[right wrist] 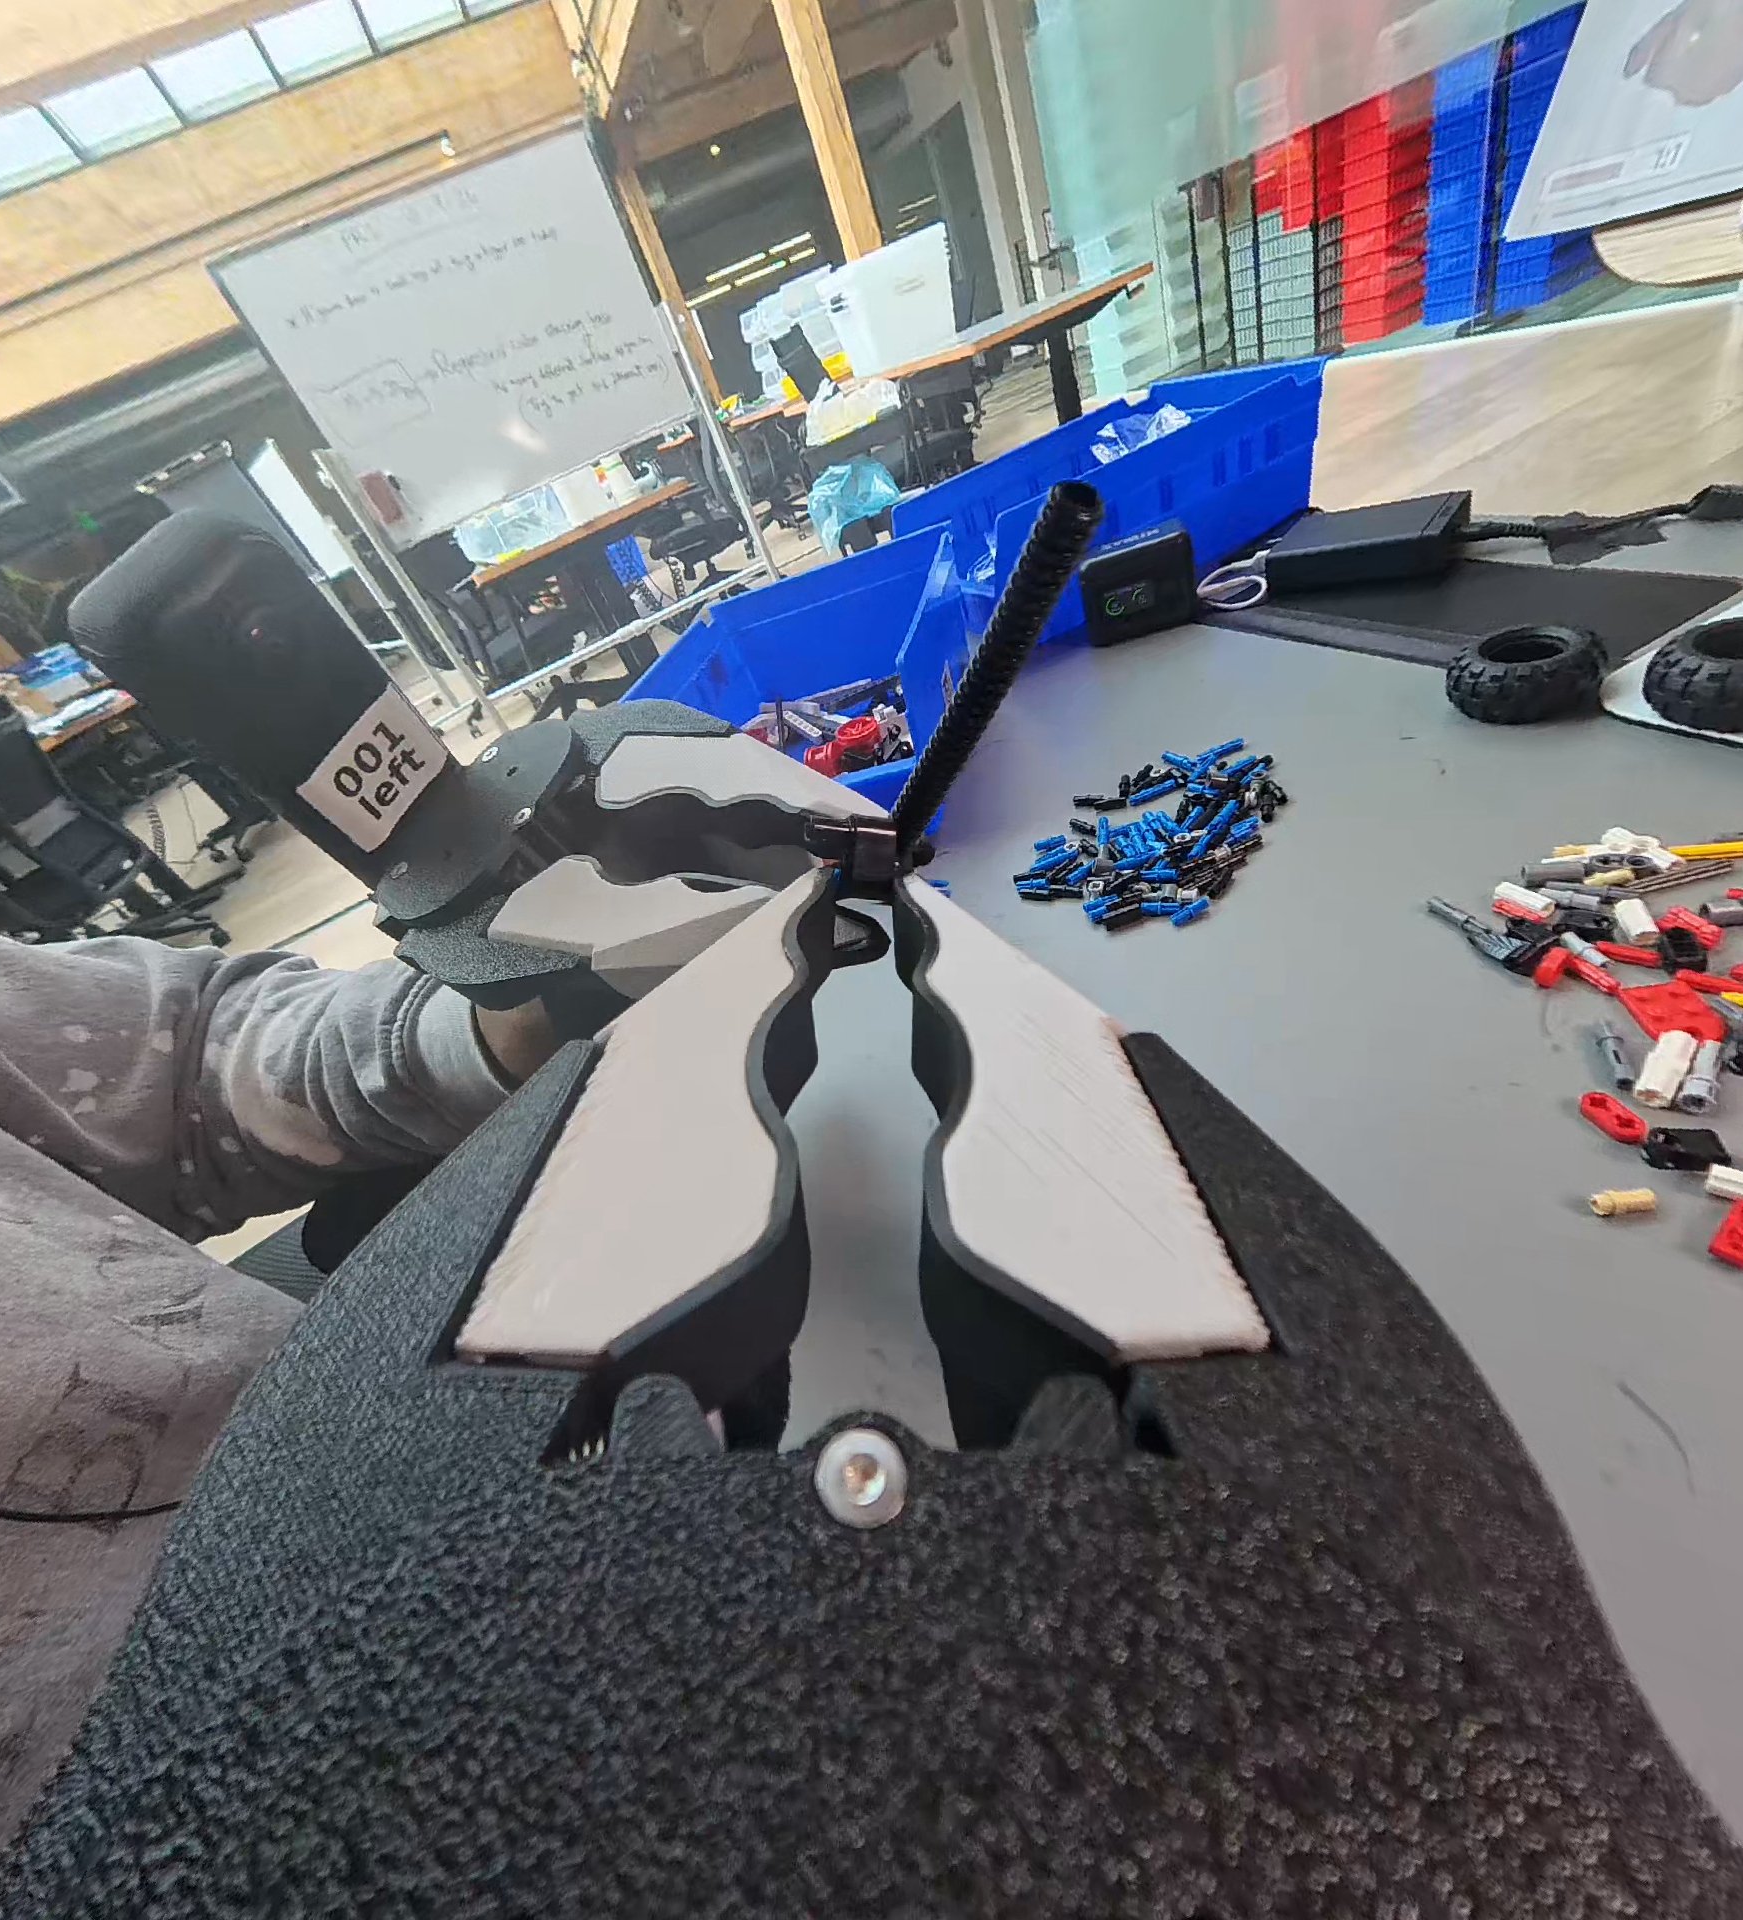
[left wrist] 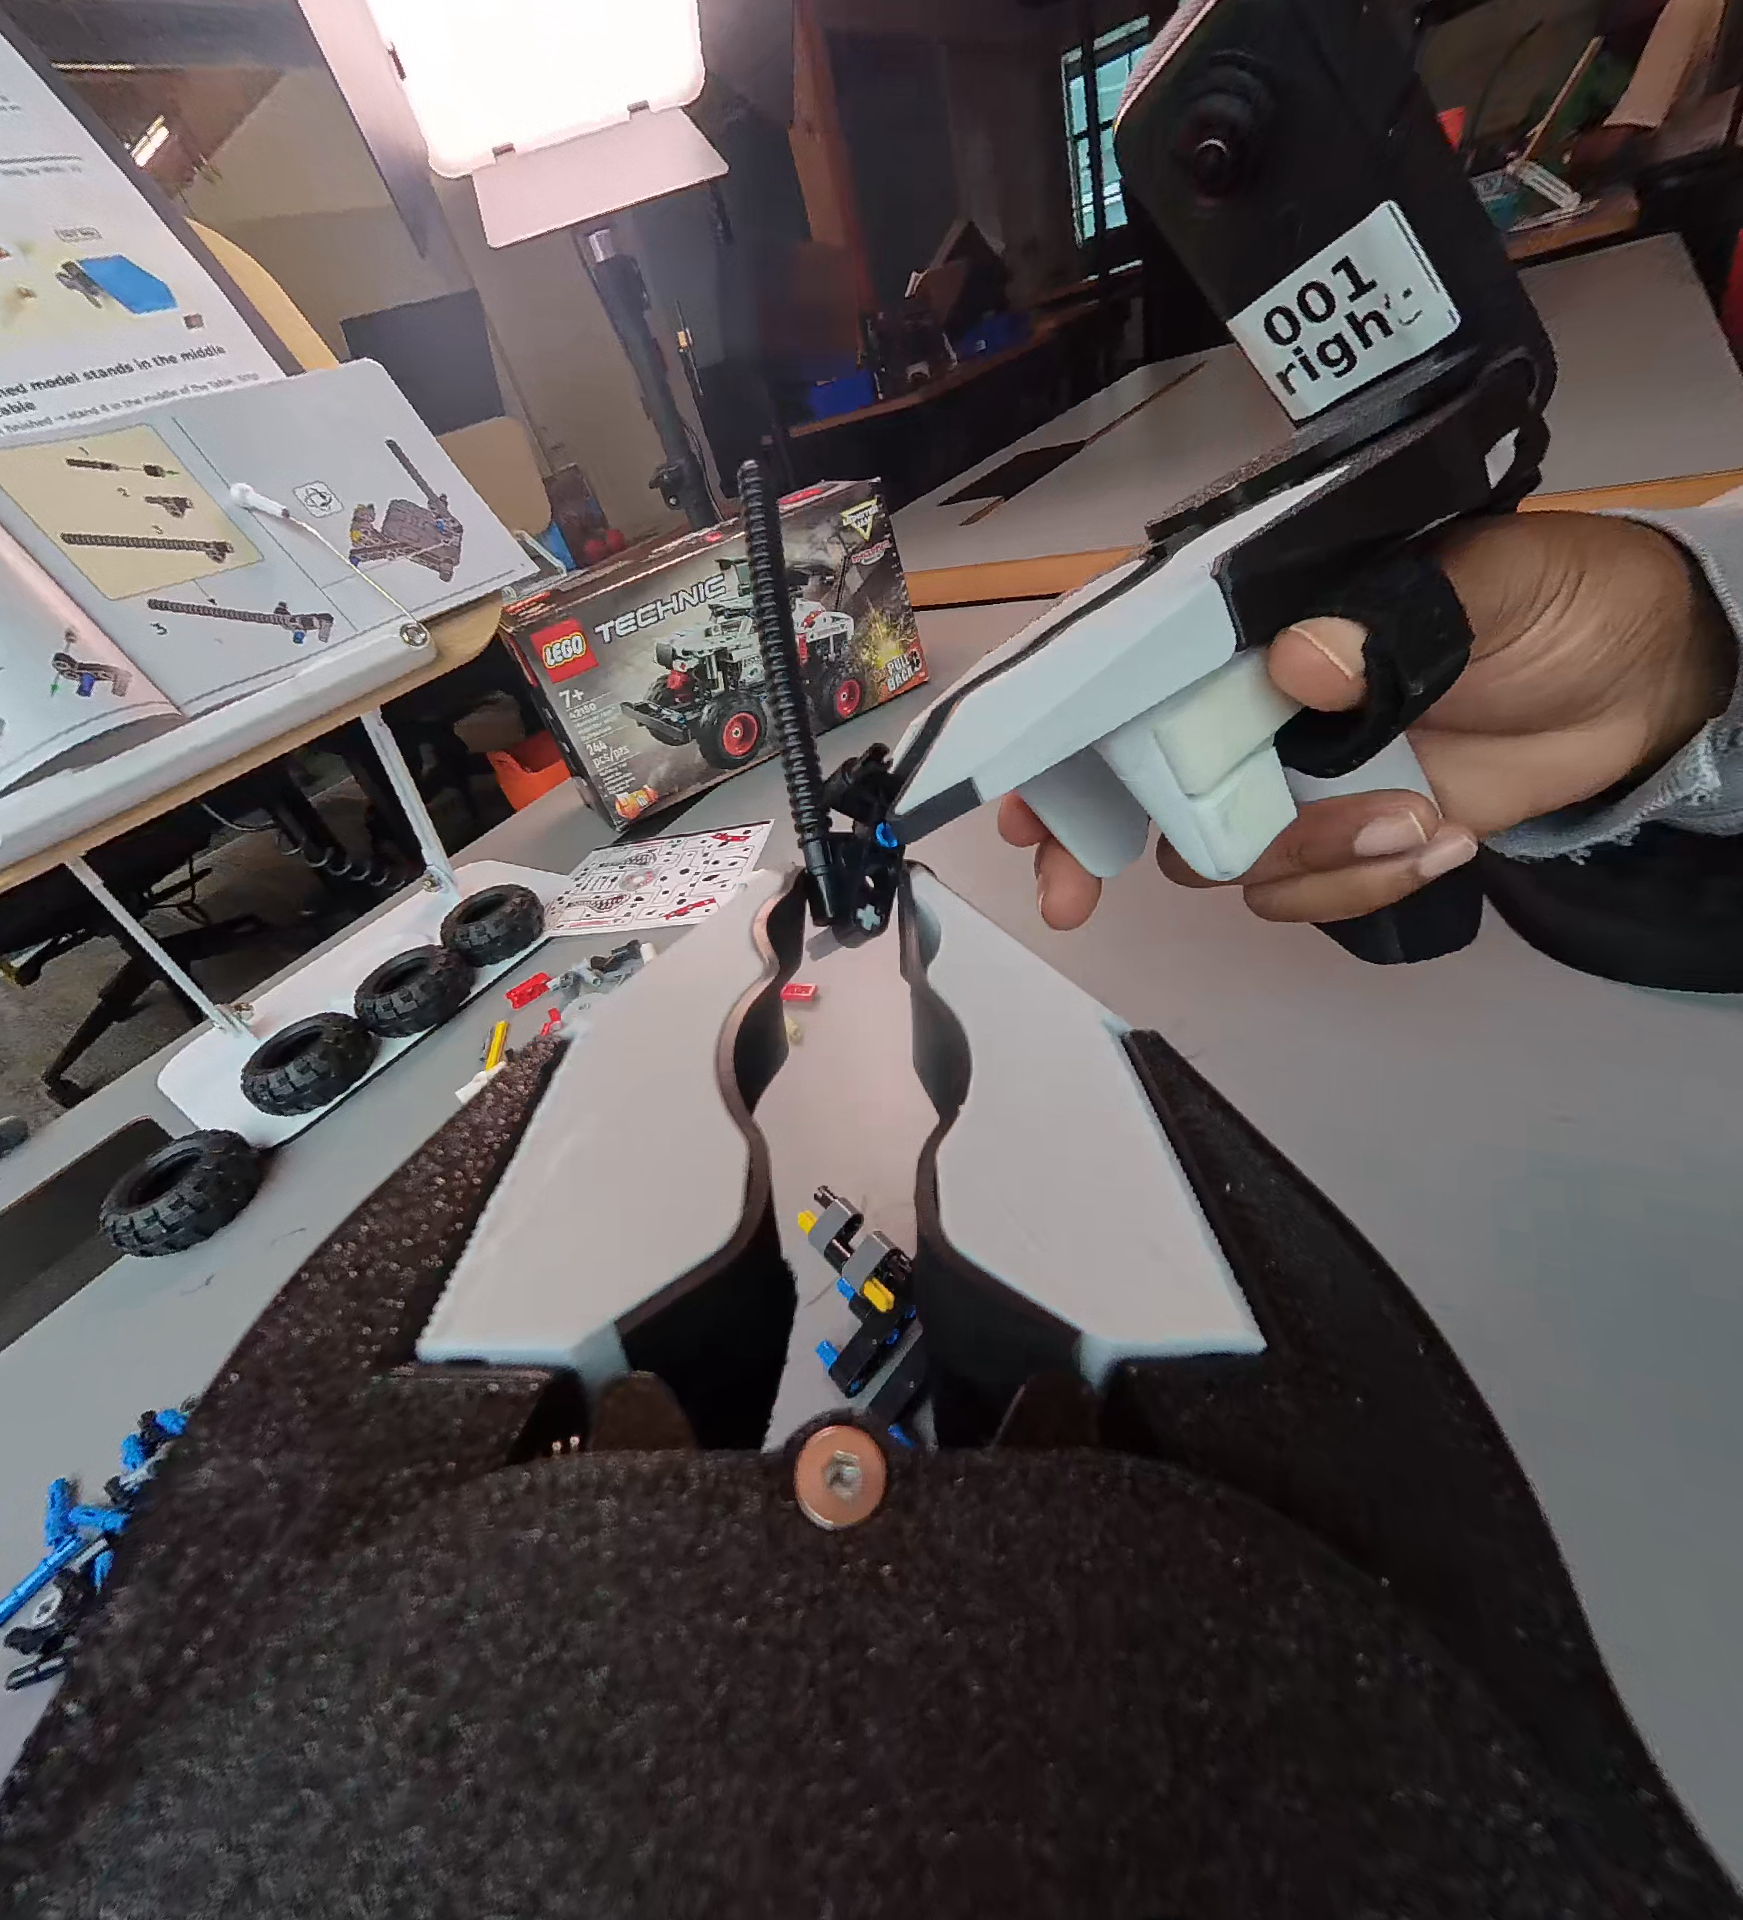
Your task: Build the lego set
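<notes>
A small black connector assembly [left wrist: 851, 883] carries a long ribbed black hose [left wrist: 779, 665] that stands up from it, and a blue pin [left wrist: 882, 831] shows on its right side. My left gripper [left wrist: 851, 909] is shut on the connector's lower end, above the grey table. My right gripper [left wrist: 898, 826] comes in from the right, held by a hand, and its tips are closed on the same assembly by the blue pin. In the right wrist view my right gripper [right wrist: 862, 894] meets the left gripper [right wrist: 836, 831] at the connector [right wrist: 862, 836], with the hose [right wrist: 1002, 644] slanting up to the right.
An open instruction booklet [left wrist: 202, 540] on a stand, the set's box [left wrist: 721, 644], a sticker sheet [left wrist: 659, 878] and black tyres [left wrist: 410, 987] lie ahead left. A small sub-assembly [left wrist: 867, 1278] lies under my left gripper. A pile of blue and black pins [right wrist: 1147, 831], loose parts [right wrist: 1677, 987] and blue bins [right wrist: 1054, 561] are nearby. The tips of both grippers are at nearly the same place.
</notes>
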Available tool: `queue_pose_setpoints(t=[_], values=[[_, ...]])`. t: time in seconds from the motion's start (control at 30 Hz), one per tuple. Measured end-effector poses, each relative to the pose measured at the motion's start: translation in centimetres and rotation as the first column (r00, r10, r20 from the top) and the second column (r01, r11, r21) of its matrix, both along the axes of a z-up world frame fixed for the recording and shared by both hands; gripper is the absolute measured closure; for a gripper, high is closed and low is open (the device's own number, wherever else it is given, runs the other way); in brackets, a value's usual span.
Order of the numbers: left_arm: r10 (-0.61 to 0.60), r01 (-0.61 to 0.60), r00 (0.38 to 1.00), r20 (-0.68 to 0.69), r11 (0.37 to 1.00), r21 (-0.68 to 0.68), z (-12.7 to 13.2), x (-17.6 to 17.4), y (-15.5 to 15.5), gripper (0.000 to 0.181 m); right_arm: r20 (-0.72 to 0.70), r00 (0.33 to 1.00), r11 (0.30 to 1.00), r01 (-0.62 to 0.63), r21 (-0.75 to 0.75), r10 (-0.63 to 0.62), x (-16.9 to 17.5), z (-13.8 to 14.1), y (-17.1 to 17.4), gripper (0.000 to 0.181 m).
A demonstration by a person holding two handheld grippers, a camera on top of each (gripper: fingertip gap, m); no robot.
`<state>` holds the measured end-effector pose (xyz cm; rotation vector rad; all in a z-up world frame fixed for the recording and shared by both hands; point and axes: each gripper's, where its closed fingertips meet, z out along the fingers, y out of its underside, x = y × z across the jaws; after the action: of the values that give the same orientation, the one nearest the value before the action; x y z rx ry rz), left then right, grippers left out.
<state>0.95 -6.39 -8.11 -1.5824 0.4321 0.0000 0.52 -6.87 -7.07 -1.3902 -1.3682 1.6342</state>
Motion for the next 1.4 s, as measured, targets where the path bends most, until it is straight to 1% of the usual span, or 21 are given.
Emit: queue_pose_setpoints(t=[0.1,0.2,0.27,0.33,0.4,0.47,0.53,0.57,0.6,0.63,0.73,0.77,0.83,0.9,0.93,1.0,1.07,1.13,1.23,1.3,1.4], values=[[-0.042,0.042,0.999,0.024,0.999,-0.018,-0.3,0.4,0.0,0.159,-0.006,0.999,0.999,-0.054,-0.005,0.054,0.2,-0.1,0.1,0.171],[-0.148,0.155,0.983,0.111,0.987,-0.052,-0.8,1.2,-0.5,0.147,-0.011,0.995,0.995,-0.1,-0.012,0.1,0.7,-0.1,0.6,0.172],[-0.197,0.216,0.958,0.209,0.974,-0.069,-0.9,1.0,-0.8,0.143,0.004,0.99,0.988,-0.144,0.055,0.144,1.2,-0.5,0.6,0.172],[-0.264,0.303,0.911,0.317,0.95,-0.078,-0.6,1.1,-1.1,0.141,-0.035,0.975,0.967,-0.21,0.145,0.218,1.9,-0.3,-0.1,0.172],[-0.392,0.47,0.802,0.451,0.88,-0.071,-0.2,2.4,-2.2,0.14,-0.089,0.937,0.93,-0.317,0.188,0.338,3.2,0.2,-1.3,0.173],[-0.502,0.664,0.607,0.615,0.746,-0.046,0.5,4.1,-3.8,0.142,-0.119,0.878,0.881,-0.444,0.164,0.464,4.4,0.7,-2.7,0.173],[-0.531,0.778,0.417,0.738,0.628,0.012,1.3,5.1,-4.9,0.142,-0.131,0.818,0.827,-0.543,0.144,0.56,5.4,0.9,-3.6,0.173],[-0.53,0.813,0.35,0.773,0.581,0.031,1.5,5.6,-5.3,0.143,-0.124,0.792,0.801,-0.581,0.146,0.598,5.7,0.9,-4.0,0.173],[-0.516,0.835,0.314,0.797,0.549,0.026,1.3,5.9,-5.5,0.146,-0.105,0.767,0.773,-0.615,0.156,0.632,6.0,0.6,-4.2,0.173],[-0.499,0.848,0.307,0.811,0.53,0.005,0.9,6.3,-5.5,0.148,-0.085,0.744,0.745,-0.645,0.169,0.663,6.2,0.4,-4.5,0.173],[-0.491,0.873,0.327,0.808,0.484,-0.06,-0.2,7.4,-5.9,0.165,-0.011,0.692,0.68,-0.706,0.197,0.722,6.7,-0.2,-4.7,0.173],[-0.494,0.867,0.353,0.794,0.492,-0.079,-0.4,7.6,-5.8,0.166,0.018,0.685,0.667,-0.715,0.21,0.729,6.7,-0.5,-4.6,0.173],[-0.498,0.824,0.414,0.762,0.561,-0.081,-0.3,7.2,-5.1,0.17,0.02,0.701,0.68,-0.698,0.224,0.713,6.3,-0.3,-4.0,0.172],[-0.456,0.737,0.476,0.752,0.673,-0.058,0.3,5.5,-3.6,0.173,-0.012,0.799,0.782,-0.585,0.217,0.601,4.4,0.2,-2.4,0.171],[-0.413,0.665,0.534,0.738,0.744,-0.065,0.3,4.4,-2.7,0.173,-0.021,0.855,0.84,-0.504,0.203,0.518,3.3,0.3,-1.2,0.168],[-0.282,0.468,0.682,0.675,0.877,-0.106,-0.4,1.7,-0.8,0.172,-0.005,0.926,0.915,-0.373,0.153,0.378,2.0,-0.2,0.7,0.149],[-0.134,0.263,0.82,0.557,0.952,-0.157,-1.2,-0.6,0.3,0.172,0.025,0.96,0.959,-0.28,0.033,0.279,1.4,-0.8,1.2,0.143],[-0.015,0.084,0.923,0.385,0.983,-0.165,-1.5,-2.1,1.0,0.172,0.04,0.987,0.986,-0.154,-0.07,0.157,0.5,-1.4,1.3,0.139],[0.067,-0.033,0.973,0.221,0.988,-0.153,-1.7,-2.1,1.7,0.172,0.032,0.999,0.991,0.001,-0.136,0.004,-0.7,-1.7,2.0,0.139],[0.096,-0.075,0.985,0.141,0.986,-0.152,-2.1,-1.7,2.0,0.172,0.041,0.999,0.989,0.028,-0.146,-0.022,-1.3,-1.5,2.1,0.139],[0.122,-0.114,0.991,0.046,0.982,-0.149,-2.5,-1.4,2.1,0.171,0.071,0.997,0.996,0.003,-0.091,0.003,-1.9,-2.0,1.7,0.158]])
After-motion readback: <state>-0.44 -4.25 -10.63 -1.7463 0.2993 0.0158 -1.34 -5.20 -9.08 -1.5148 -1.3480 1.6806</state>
